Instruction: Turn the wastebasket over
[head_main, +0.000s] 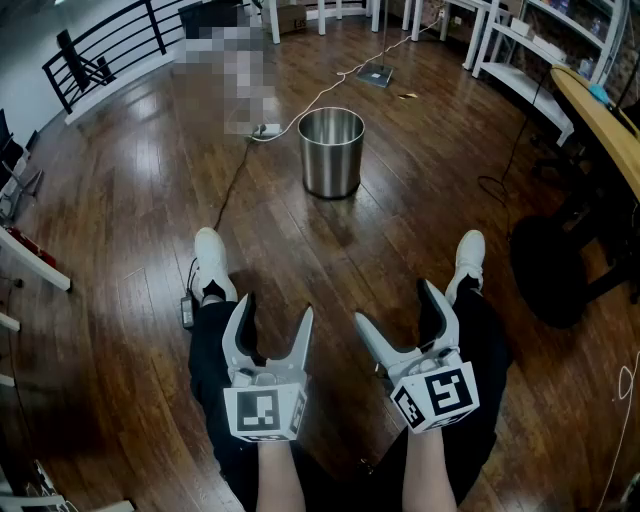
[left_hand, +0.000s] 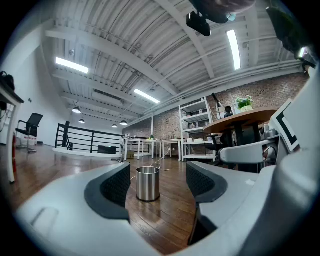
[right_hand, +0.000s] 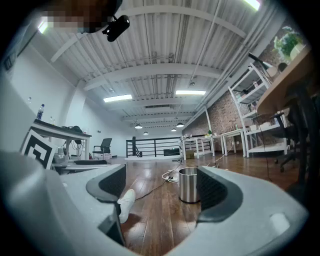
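Observation:
A shiny steel wastebasket (head_main: 331, 151) stands upright, mouth up, on the wooden floor well ahead of me. Both gripper views also catch the wastebasket (left_hand: 147, 183) (right_hand: 188, 184), far off beyond the jaws. My left gripper (head_main: 273, 319) is held low near my knees, open, nothing between its fingers. Beside it, the right gripper (head_main: 396, 312) is open and empty too. Both point level toward the wastebasket and are far from it.
My two white shoes (head_main: 210, 262) (head_main: 468, 259) rest on the floor ahead of the grippers. A white cable with a power strip (head_main: 266, 130) runs left of the wastebasket. An office chair base (head_main: 560, 270) and a wooden desk (head_main: 606, 125) stand on the right; white shelves line the back.

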